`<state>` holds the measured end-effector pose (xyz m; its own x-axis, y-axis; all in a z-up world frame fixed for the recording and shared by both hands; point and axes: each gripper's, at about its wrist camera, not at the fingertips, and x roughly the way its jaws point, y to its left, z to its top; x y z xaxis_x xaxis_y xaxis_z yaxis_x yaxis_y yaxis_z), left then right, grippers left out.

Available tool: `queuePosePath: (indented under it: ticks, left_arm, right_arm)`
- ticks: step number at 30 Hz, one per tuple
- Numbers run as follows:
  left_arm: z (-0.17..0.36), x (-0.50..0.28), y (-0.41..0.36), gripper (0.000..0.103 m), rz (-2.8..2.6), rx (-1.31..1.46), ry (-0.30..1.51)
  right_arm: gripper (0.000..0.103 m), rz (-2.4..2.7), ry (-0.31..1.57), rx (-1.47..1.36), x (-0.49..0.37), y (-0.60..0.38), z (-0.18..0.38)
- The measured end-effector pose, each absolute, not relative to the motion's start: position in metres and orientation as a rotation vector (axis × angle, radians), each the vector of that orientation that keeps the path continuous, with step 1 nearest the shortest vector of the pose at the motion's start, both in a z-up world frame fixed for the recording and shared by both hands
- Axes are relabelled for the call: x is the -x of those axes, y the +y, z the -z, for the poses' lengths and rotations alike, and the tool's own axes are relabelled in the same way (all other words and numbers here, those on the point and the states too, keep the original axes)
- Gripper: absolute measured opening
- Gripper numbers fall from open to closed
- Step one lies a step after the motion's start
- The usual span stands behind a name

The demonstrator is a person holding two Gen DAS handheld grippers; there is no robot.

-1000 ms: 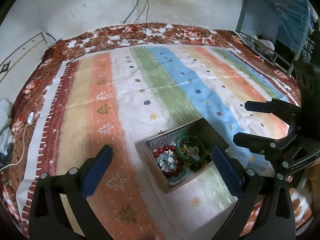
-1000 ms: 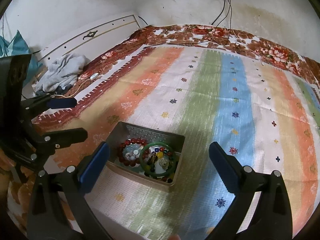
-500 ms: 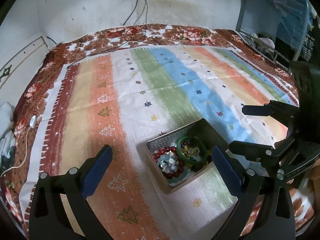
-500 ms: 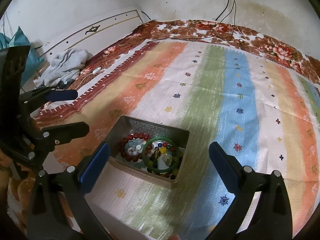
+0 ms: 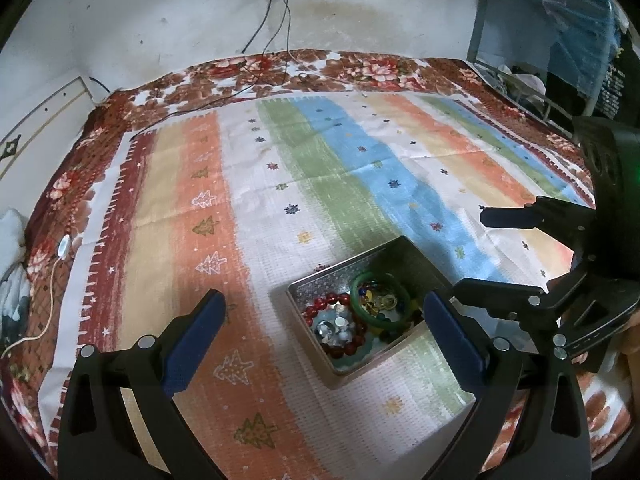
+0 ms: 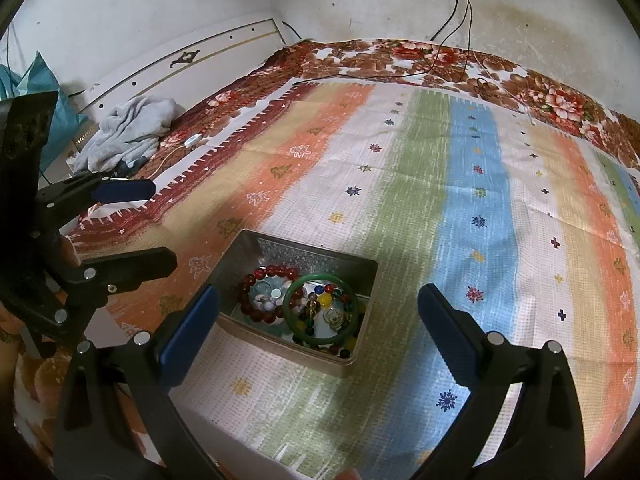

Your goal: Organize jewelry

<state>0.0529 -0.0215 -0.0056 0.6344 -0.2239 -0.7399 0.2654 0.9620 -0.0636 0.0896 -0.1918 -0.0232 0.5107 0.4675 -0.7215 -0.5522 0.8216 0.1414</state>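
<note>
A grey metal tin (image 5: 308,285) (image 6: 362,266) rests on the striped bedcloth near its front edge. Inside lie a green bangle (image 5: 358,308) (image 6: 292,318), a red bead bracelet (image 5: 352,344) (image 6: 276,269) and mixed coloured beads. My left gripper (image 5: 324,312) hovers open above and in front of the tin, empty. My right gripper (image 6: 318,308) also stands open and empty, with the tin between its blue pads. In the left wrist view the right gripper (image 5: 476,250) sits just right of the tin. The right wrist view shows the left gripper (image 6: 162,226) to the left.
The striped cloth (image 5: 328,168) covers a floral bedspread (image 6: 440,56). A grey crumpled garment (image 6: 128,128) lies at the bed's left edge by a white headboard (image 6: 180,64). Black cables (image 5: 272,40) run down the wall from a socket. A blue rack (image 5: 540,40) stands at the right.
Both grippers have drifted a little, so the tin sits slightly more centred between the right gripper's pads. Nothing was picked up; both stay open.
</note>
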Motion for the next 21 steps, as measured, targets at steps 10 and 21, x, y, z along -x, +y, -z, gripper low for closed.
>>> queuePosePath:
  ticks: [10, 21]
  left_arm:
    - [0.0037, -0.0553, -0.0139, 0.097, 0.250, -0.030, 0.832]
    - [0.0101, -0.0575, -0.0160, 0.097, 0.256, -0.043, 0.867]
  right_arm:
    - [0.098, -0.618, 0.835, 0.113, -0.0892, -0.1919, 0.0234]
    - [0.098, -0.620, 0.840, 0.114, -0.0888, -0.1916, 0.0242]
